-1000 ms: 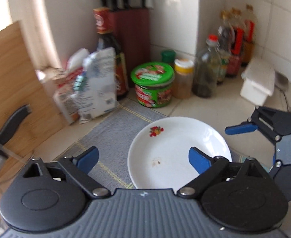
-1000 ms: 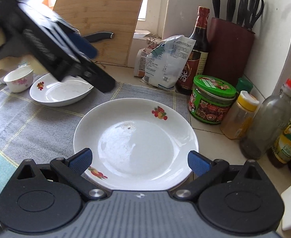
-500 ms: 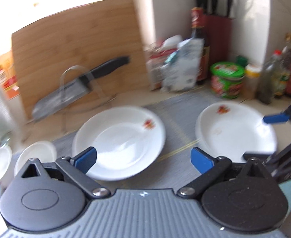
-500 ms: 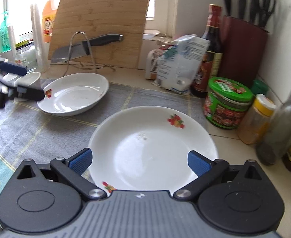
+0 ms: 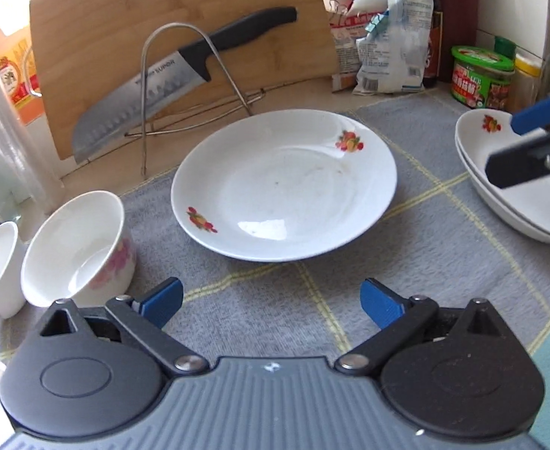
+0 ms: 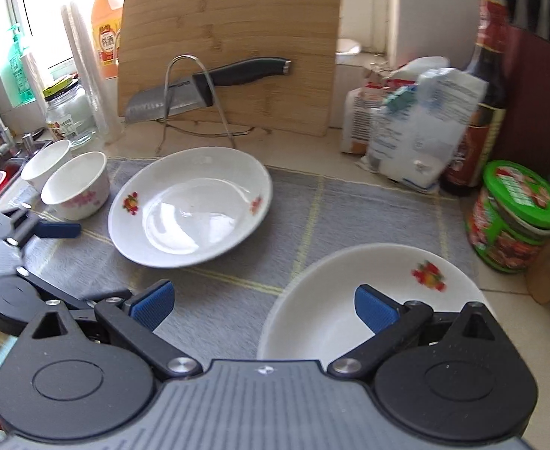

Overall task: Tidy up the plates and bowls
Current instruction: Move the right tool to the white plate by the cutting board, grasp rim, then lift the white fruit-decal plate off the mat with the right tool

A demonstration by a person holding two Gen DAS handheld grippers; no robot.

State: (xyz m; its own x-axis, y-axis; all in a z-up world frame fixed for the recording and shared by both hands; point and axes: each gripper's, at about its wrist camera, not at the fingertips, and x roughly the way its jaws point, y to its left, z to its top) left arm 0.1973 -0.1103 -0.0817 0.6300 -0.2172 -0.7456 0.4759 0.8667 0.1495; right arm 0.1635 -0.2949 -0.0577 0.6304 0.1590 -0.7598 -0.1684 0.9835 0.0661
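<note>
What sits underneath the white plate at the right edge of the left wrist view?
A second white plate lies under the top plate, its rim showing as a double edge. Below is the grey mat. The right gripper covers part of the stack, hiding anything more.

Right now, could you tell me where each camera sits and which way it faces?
Left wrist: on the left tool, angled down at the white fruit-print plate on the grey checked mat; own open blue pads, right tool at the edge.
Right wrist: on the right tool, angled down over the stacked white plates; left tool at the edge.
Shared: plate, mat, bamboo cutting board.
</note>
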